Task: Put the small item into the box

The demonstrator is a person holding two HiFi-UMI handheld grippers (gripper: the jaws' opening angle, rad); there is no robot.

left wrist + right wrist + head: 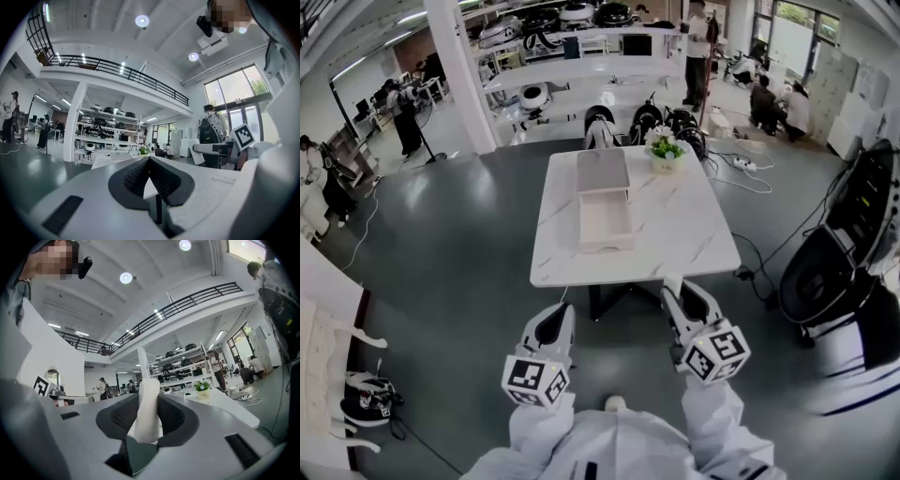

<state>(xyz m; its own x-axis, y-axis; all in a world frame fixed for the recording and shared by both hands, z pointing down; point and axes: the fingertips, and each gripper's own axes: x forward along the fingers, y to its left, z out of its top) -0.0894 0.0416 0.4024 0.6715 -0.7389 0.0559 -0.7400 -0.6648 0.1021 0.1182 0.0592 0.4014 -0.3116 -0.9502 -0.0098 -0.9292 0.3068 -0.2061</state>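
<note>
The small white item (148, 394) is standing upright, long axis vertical, clamped in the right hand-held gripper (150, 404). Its top is poking above the jaws and its exact shape is hard to tell. The left hand-held gripper (150, 161) is closing on nothing. Both are hovering short of the counter (694, 234) carrying the open box (606, 225).

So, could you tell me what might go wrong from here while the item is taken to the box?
The white item pinched in the right gripper sticks up past the jaws, so it might slip or tilt on the way. The open box sits back from the table's near edge; an early release could land the item on the tabletop. The potted plant by the lid could be knocked by an overreach.
</note>
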